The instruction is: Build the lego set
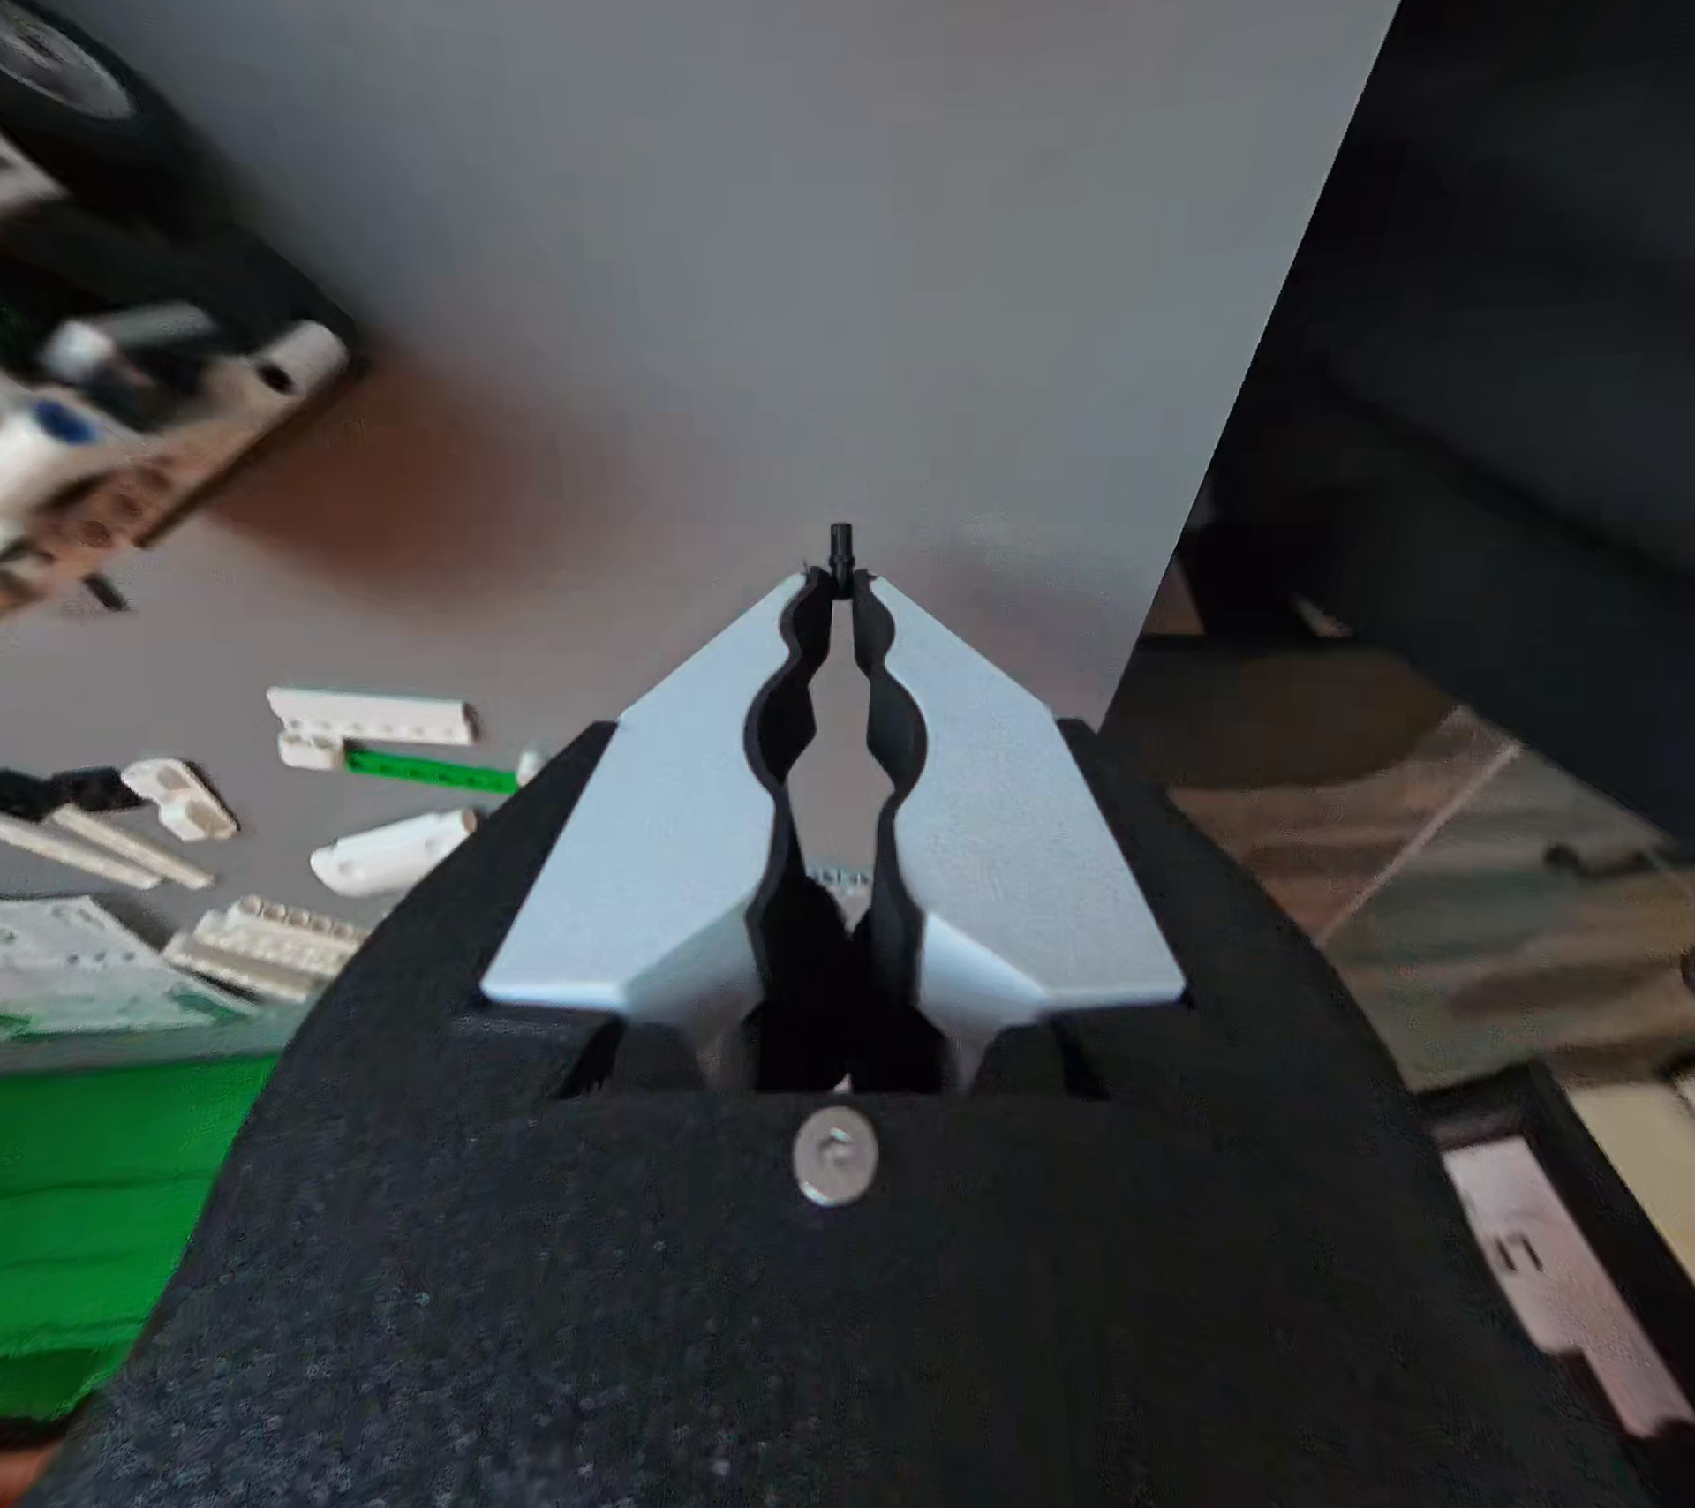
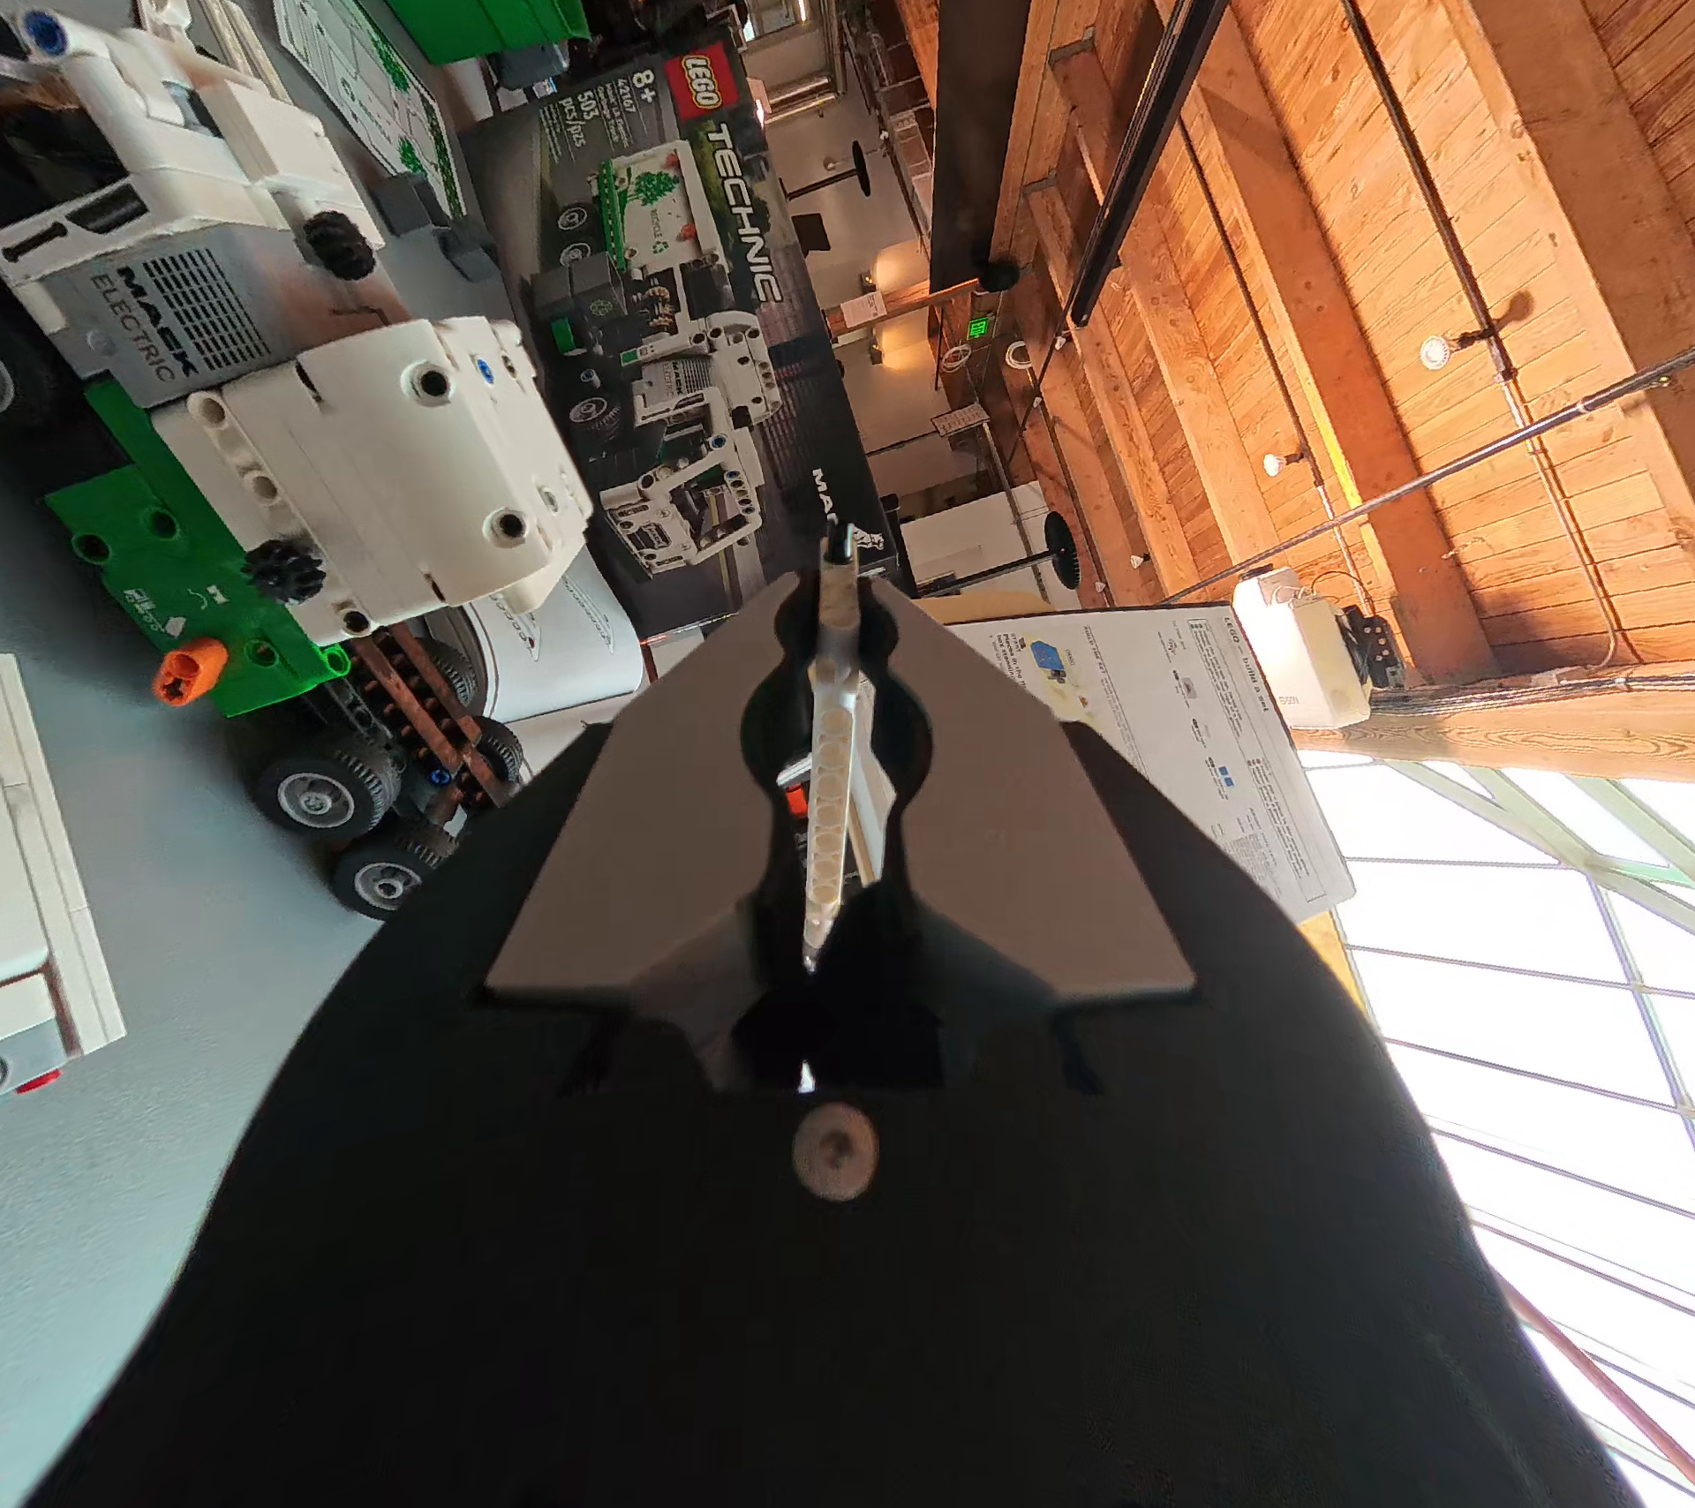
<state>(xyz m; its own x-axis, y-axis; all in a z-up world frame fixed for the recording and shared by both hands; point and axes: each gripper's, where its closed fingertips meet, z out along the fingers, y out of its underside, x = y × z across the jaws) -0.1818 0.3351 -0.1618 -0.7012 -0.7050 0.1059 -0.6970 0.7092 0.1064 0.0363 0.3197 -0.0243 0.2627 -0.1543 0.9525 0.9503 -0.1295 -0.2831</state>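
In the left wrist view my left gripper (image 1: pixel 841 581) is shut on a small black pin (image 1: pixel 840 548) that sticks out past the fingertips, held above the grey table (image 1: pixel 734 180). In the right wrist view my right gripper (image 2: pixel 839 592) is shut on a long white beam with holes (image 2: pixel 833 739), edge-on between the pads, with a black pin (image 2: pixel 838 542) at its far tip. A partly built white, grey and green toy truck (image 2: pixel 303 455) stands on the table to the left of the right gripper.
Loose white pieces (image 1: pixel 376 716) and a green beam (image 1: pixel 426 769) lie at the left, near a green bin (image 1: pixel 92 1189). The table's right edge (image 1: pixel 1266 409) drops to the floor. A toy box (image 2: pixel 679 326) and a printed sheet (image 2: pixel 1183 739) stand behind the truck. About 25 centimeters separates my left fingertips from my right.
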